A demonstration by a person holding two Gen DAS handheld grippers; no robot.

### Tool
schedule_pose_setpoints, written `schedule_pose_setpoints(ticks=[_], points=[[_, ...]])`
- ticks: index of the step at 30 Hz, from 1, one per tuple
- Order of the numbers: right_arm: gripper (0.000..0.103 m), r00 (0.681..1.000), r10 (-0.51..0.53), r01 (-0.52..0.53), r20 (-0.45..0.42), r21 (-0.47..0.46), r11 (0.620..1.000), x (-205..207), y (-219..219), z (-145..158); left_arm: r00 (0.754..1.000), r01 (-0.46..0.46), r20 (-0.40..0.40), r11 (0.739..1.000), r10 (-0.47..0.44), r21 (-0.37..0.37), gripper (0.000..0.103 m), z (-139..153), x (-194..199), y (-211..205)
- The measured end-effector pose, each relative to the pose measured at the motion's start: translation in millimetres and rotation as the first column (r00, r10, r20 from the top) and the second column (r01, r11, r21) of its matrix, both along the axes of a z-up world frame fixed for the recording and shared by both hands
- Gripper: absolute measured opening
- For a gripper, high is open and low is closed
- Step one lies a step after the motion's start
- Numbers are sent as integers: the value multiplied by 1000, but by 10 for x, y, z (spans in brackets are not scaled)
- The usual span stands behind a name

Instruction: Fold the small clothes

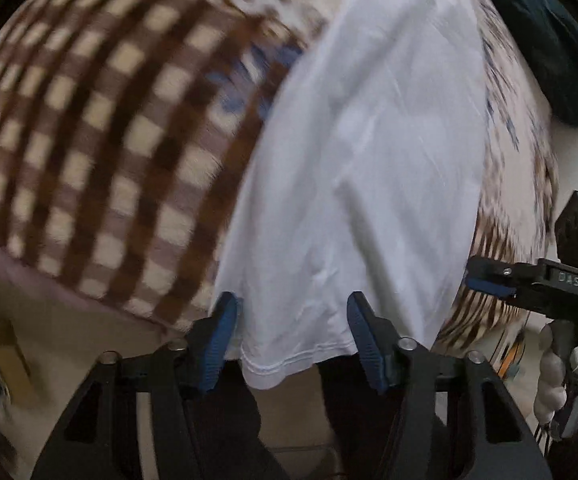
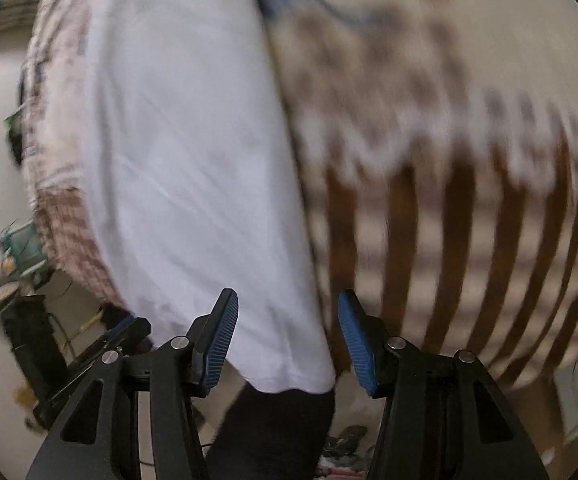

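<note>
A white garment (image 1: 361, 168) lies flat on a table under a brown-checked cloth (image 1: 101, 152), its stitched hem (image 1: 289, 364) hanging over the near edge. My left gripper (image 1: 295, 336) is open and straddles that hem, with the fabric between its blue pads and not pinched. My right gripper (image 2: 289, 340) is open too, astride the garment's other hem corner (image 2: 289, 376), and its pads stand clear of the cloth. In the left wrist view a blue pad (image 1: 489, 286) of the right gripper shows at the right edge, held by a gloved hand (image 1: 553, 380). Both views are motion-blurred.
A dark garment (image 1: 549, 48) lies at the table's far right end. Below the table edge stand the person's dark trouser legs (image 2: 281, 432). Clutter sits on the floor (image 2: 341, 452). The left gripper's body (image 2: 89, 356) shows low at the left of the right wrist view.
</note>
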State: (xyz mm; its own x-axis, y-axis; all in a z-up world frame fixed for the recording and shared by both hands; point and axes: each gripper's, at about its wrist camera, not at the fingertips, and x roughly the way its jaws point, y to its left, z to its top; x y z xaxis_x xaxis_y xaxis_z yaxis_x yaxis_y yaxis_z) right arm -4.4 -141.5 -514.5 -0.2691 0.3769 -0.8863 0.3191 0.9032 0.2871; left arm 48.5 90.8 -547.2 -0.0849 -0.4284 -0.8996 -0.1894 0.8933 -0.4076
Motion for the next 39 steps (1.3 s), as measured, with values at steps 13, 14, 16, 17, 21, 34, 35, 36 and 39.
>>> schedule_pose_setpoints(ticks=[13,14,16,17,21,34,35,36,39], points=[[4,987,-104,123,119,-163,979,-906,188,53,988,137,64,988,-142,72,4,-164,-53,338],[4,989,-98,115,109,-166,979,-867,294,24,990,138,27,987,-140,80,4,-250,-23,401],[5,993,-102,111,64,-156,982,-791,330,4,997,81,12,996,-81,28,5,-186,63,527],[6,993,-111,117,47,-146,982,-779,340,36,997,68,22,997,-68,25,6,-81,113,577],[39,983,-164,169,81,-51,984,-660,364,526,991,9,132,998,0,-68,41,567,451,705],[57,914,-156,141,375,68,988,1843,-162,1722,915,5,393,970,94,-245,75,1288,3355,275],[57,913,-153,134,379,76,988,2124,-239,1627,919,10,386,974,81,-227,75,1179,3636,192],[57,910,-152,128,386,87,988,2395,-291,1519,924,21,375,972,70,-234,75,1079,3849,144],[57,916,-132,99,378,105,990,3165,-432,1142,936,36,351,981,34,-191,75,752,4418,-79]])
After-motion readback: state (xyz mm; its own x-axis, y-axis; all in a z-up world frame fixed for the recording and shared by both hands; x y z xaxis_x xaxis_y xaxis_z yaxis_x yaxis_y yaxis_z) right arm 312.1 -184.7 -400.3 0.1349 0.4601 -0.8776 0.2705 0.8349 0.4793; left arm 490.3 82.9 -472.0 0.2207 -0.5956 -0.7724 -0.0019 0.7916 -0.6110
